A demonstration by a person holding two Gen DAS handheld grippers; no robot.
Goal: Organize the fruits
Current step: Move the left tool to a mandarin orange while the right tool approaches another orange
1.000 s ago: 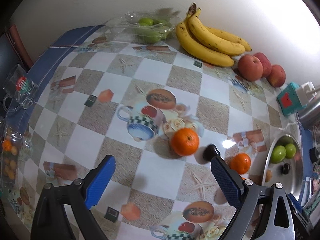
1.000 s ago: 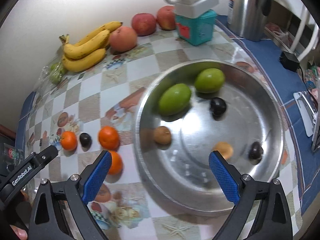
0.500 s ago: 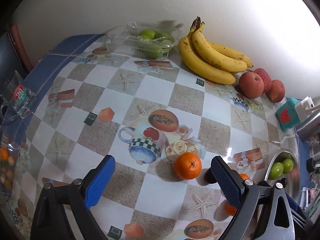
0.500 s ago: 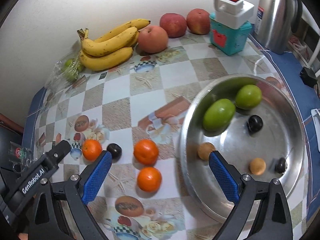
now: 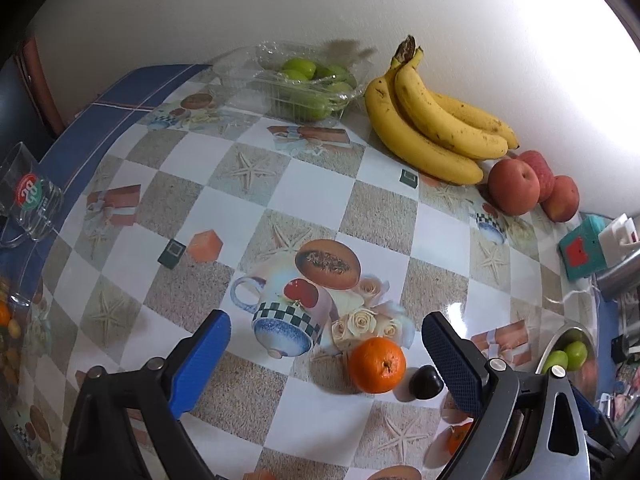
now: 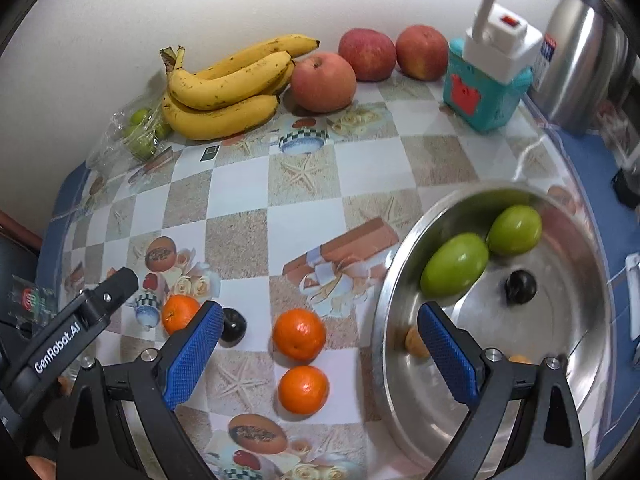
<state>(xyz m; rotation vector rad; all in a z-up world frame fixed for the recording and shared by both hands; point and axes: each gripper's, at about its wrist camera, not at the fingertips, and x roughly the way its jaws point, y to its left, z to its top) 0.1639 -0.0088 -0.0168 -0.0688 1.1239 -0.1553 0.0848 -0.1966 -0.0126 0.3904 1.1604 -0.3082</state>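
My left gripper [image 5: 326, 360] is open and empty above the patterned tablecloth, with an orange [image 5: 376, 365] and a small dark fruit [image 5: 426, 377] just ahead between its blue fingers. My right gripper [image 6: 320, 354] is open too, hovering over two oranges [image 6: 299, 334] [image 6: 303, 389]. A third orange [image 6: 180, 319] and the dark fruit [image 6: 233, 329] lie to its left. The steel bowl [image 6: 390, 368] at right holds two green fruits [image 6: 455, 270], a dark one [image 6: 520, 287] and small brown ones. Bananas [image 6: 230, 92] and three red apples [image 6: 323, 81] line the wall.
A clear plastic box of green fruits [image 5: 308, 82] stands at the back left. A glass mug [image 5: 28, 196] sits at the left table edge. A teal and white box [image 6: 490, 80] and a steel kettle [image 6: 588, 64] stand at the back right.
Both grippers have pulled back and shifted left. The right one has moved off the bowl to above the two oranges. The left one now sees the orange closer in. Both stay open.
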